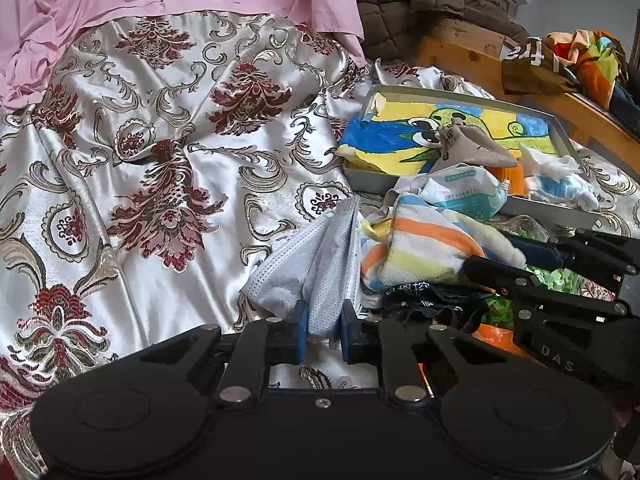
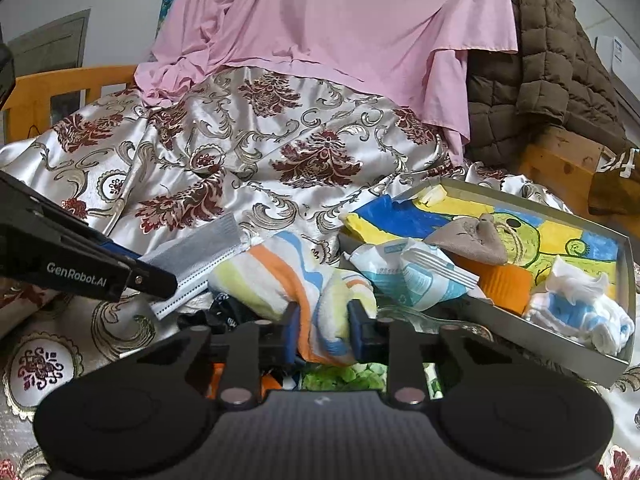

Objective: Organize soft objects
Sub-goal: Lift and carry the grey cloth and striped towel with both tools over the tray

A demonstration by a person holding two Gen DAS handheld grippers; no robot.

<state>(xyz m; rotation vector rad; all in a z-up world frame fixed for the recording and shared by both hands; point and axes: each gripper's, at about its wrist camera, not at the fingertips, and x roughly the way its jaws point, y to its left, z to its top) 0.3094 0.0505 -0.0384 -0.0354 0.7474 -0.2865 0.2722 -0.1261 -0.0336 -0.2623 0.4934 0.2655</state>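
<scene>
Marking "GenRobot.AI" is printed in white on the side of the left gripper [image 2: 160,280] as seen from the right wrist view; the letters "DAS" are embossed on the right gripper [image 1: 472,268] as seen from the left wrist view. A brown bag [image 1: 528,68] on the wooden bed frame [image 1: 452,46] carries white lettering, not legible. The grey tray [image 2: 540,332] rests on the floral satin bedspread [image 1: 168,128] and contains a blue-and-yellow cartoon towel [image 2: 560,236], a taupe fabric piece [image 2: 476,240], an orange item [image 2: 508,284] and a white-and-blue cloth bundle [image 2: 580,312]. A tissue pack [image 2: 416,276] with small unreadable print overhangs the tray's near edge. Left gripper [image 1: 324,332]: jaws closed on a pale-blue face mask [image 1: 320,264], which lies on the bedspread beside the pile. Right gripper [image 2: 323,334]: jaws closed on a striped towel [image 2: 280,280] in the pile in front of the tray.
</scene>
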